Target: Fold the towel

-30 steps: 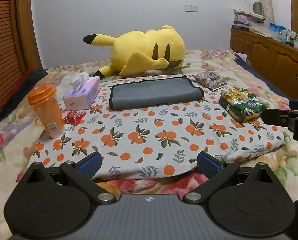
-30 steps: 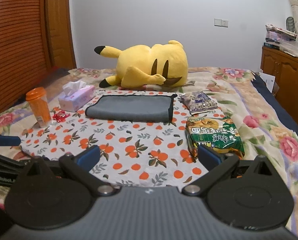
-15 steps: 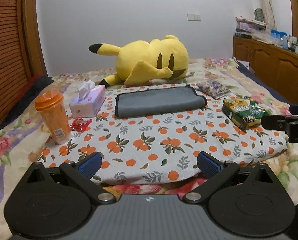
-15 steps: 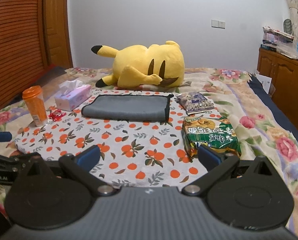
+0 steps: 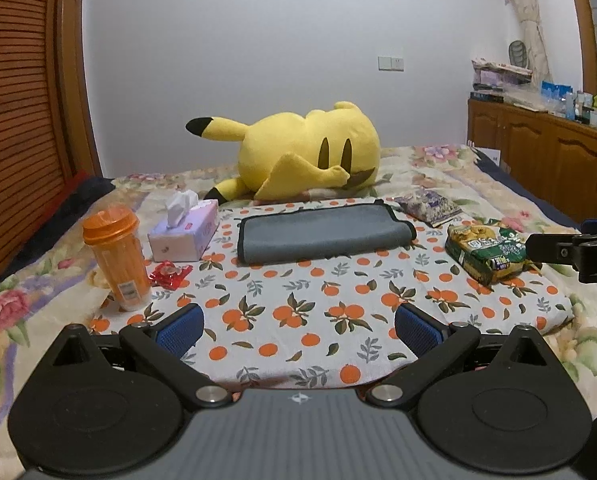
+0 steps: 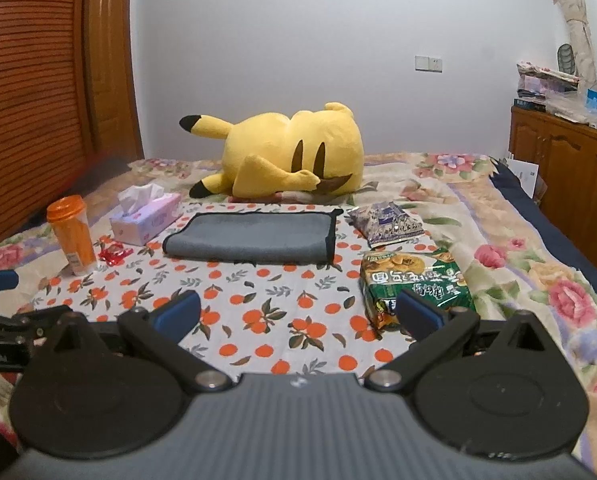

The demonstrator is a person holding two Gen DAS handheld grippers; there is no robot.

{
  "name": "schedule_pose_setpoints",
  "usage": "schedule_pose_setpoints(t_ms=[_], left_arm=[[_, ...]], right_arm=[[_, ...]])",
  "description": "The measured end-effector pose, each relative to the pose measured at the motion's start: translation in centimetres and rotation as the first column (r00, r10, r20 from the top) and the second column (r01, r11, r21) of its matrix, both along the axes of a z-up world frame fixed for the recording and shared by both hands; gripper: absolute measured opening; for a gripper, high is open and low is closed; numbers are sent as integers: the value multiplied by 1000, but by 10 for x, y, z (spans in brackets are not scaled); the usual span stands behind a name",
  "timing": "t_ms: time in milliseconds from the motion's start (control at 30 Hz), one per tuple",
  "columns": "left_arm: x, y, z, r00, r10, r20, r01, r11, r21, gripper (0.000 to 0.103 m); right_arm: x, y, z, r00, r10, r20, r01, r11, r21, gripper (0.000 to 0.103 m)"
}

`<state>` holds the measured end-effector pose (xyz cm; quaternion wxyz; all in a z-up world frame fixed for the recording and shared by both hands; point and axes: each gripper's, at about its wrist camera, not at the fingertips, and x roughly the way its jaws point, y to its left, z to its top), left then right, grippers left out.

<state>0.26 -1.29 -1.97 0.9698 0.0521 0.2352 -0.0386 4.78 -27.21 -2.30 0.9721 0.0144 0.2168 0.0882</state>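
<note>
A grey towel with black trim [image 5: 322,234] lies folded into a flat strip on the orange-print cloth [image 5: 298,312], in front of the plush toy; it also shows in the right wrist view [image 6: 250,238]. My left gripper [image 5: 296,330] is open and empty, hovering over the near edge of the cloth, well short of the towel. My right gripper [image 6: 298,314] is open and empty, near the cloth's front right. The right gripper's finger shows at the right edge of the left wrist view [image 5: 570,250].
A yellow plush toy [image 5: 306,156] lies behind the towel. An orange cup [image 5: 116,256], a tissue box [image 5: 184,232] and a red wrapper [image 5: 170,274] sit left. A green snack bag [image 5: 486,252] and a purple packet [image 5: 428,204] sit right. Wooden cabinets [image 5: 546,160] stand far right.
Both grippers have drawn back and tilted upward from the bed, so the wall fills more of each view. The towel has not moved. Both stay open.
</note>
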Motion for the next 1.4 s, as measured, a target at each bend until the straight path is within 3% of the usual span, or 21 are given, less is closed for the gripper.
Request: schedule_pose_setpoints(t_ms=[767, 1400], left_arm=[[-12, 7, 12, 994, 13, 106, -10, 999, -36, 103], [-12, 9, 13, 994, 19, 111, -15, 999, -37, 103]], right_arm=[[-10, -5, 5, 996, -26, 90, 26, 1000, 7, 103], [-11, -7, 7, 994, -30, 106, 29, 1000, 9, 103]])
